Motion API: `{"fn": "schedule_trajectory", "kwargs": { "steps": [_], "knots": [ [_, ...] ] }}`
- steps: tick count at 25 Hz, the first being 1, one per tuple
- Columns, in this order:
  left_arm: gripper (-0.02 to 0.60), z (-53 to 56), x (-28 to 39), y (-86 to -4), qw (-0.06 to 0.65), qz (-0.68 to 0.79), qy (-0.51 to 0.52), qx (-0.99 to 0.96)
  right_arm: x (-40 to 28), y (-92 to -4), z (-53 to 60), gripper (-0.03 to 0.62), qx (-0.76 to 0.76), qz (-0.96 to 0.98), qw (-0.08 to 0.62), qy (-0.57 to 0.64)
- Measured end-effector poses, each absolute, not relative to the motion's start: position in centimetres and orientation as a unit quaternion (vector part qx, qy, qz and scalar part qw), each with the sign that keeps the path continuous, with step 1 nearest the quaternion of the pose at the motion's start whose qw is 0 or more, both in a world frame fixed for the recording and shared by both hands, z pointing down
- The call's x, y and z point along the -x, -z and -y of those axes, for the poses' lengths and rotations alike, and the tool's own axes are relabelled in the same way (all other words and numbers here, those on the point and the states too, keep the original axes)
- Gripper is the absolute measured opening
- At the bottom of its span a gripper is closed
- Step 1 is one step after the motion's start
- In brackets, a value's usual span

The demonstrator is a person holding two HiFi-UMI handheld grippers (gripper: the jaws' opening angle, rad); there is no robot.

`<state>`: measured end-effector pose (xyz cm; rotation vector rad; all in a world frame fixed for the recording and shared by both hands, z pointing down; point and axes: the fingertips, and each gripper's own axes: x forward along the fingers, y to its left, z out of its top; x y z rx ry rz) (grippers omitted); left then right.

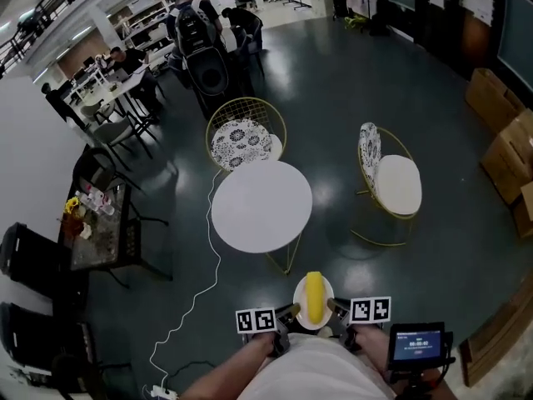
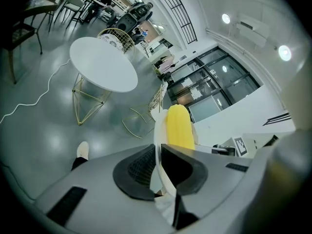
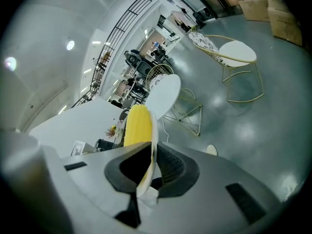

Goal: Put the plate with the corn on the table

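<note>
A small white plate (image 1: 300, 293) carries a yellow corn cob (image 1: 314, 297) and is held level above the floor, close to my body. My left gripper (image 1: 287, 313) is shut on the plate's left rim and my right gripper (image 1: 336, 308) on its right rim. In the left gripper view the plate (image 2: 159, 130) stands edge-on between the jaws of the left gripper (image 2: 160, 172), with the corn (image 2: 178, 127) beyond. The right gripper view shows the plate (image 3: 153, 140) edge-on in the right gripper (image 3: 148, 168), corn (image 3: 137, 125) beside it. The round white table (image 1: 261, 205) stands just ahead, its top bare.
Two gold wire chairs stand by the table: one with a patterned cushion (image 1: 241, 142) behind it, one with a white cushion (image 1: 398, 183) to the right. A white cable (image 1: 198, 294) trails over the dark floor on the left. A cluttered side table (image 1: 96, 223) is at far left, cardboard boxes (image 1: 504, 140) at right.
</note>
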<state>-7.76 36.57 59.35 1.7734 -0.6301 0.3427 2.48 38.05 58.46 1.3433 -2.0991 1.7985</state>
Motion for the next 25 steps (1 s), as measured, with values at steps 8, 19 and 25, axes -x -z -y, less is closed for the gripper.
{"fn": "schedule_trajectory", "kwargs": {
  "steps": [8,19,25],
  "knots": [
    [0.035,-33.9,7.5,-59.0,0.581,0.276,-0.138,-0.753,-2.8,-58.3,-35.2,0.043,-0.424,0.69,0.036,-0.585],
    [0.037,-28.3,7.1,-59.1,0.585,0.275,-0.132,-0.752,-3.4,-58.3,-29.2,0.043,-0.422,0.692,0.042,-0.584],
    [0.036,-24.8,6.9,-59.3,0.584,0.272,-0.133,-0.753,-3.6,-58.6,-25.9,0.037,-0.422,0.688,0.041,-0.589]
  ]
}}
